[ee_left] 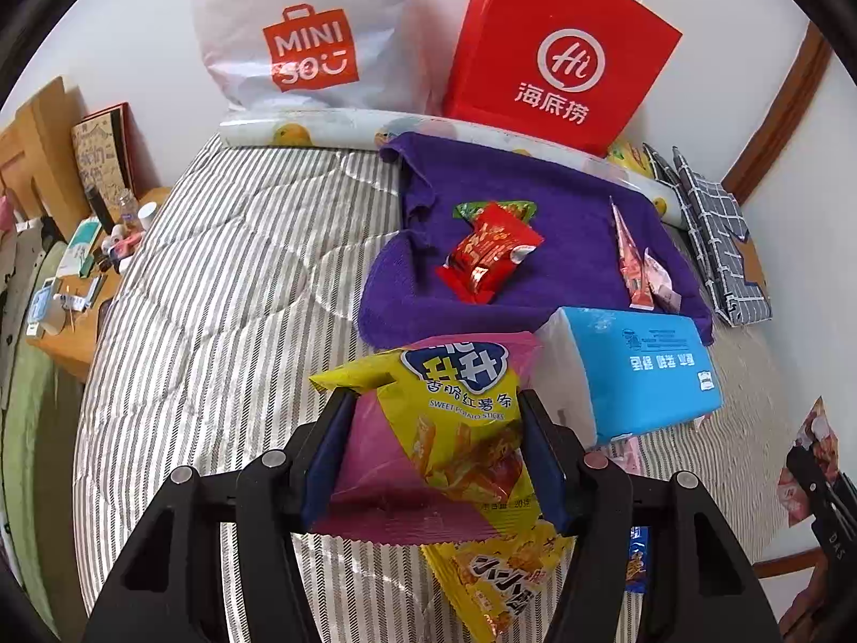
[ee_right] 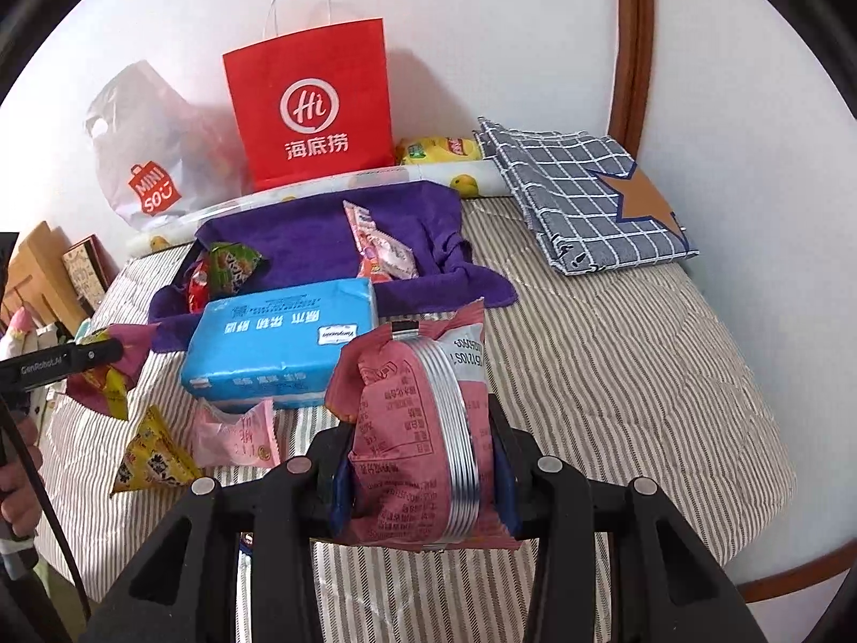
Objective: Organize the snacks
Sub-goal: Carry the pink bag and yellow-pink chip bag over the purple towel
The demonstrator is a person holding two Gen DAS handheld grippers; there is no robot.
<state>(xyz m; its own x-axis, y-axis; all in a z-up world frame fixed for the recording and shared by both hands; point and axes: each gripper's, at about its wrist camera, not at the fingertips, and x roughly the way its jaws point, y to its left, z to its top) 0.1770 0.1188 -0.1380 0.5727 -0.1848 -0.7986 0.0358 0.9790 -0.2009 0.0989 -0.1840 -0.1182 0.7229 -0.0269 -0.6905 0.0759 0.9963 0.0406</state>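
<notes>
My left gripper (ee_left: 436, 402) is shut on a yellow and pink sweet potato sticks packet (ee_left: 455, 428), held above the striped bed. My right gripper (ee_right: 423, 418) is shut on a dark pink snack bag (ee_right: 418, 439) with a silver seam. A purple towel (ee_left: 578, 246) lies ahead with a red candy packet (ee_left: 490, 252), a green packet (ee_right: 235, 262) and pink sachets (ee_left: 637, 268) on it. Another yellow packet (ee_left: 498, 578) lies under my left gripper. The left gripper also shows at the left of the right wrist view (ee_right: 102, 353).
A blue tissue pack (ee_left: 643, 369) lies in front of the towel. A red paper bag (ee_left: 557, 53) and a white Miniso bag (ee_left: 305, 37) lean on the wall. A checked cloth (ee_right: 584, 193) lies back right. A cluttered bedside table (ee_left: 80, 278) is left. Pink (ee_right: 241, 436) and yellow (ee_right: 152, 455) packets lie on the bed.
</notes>
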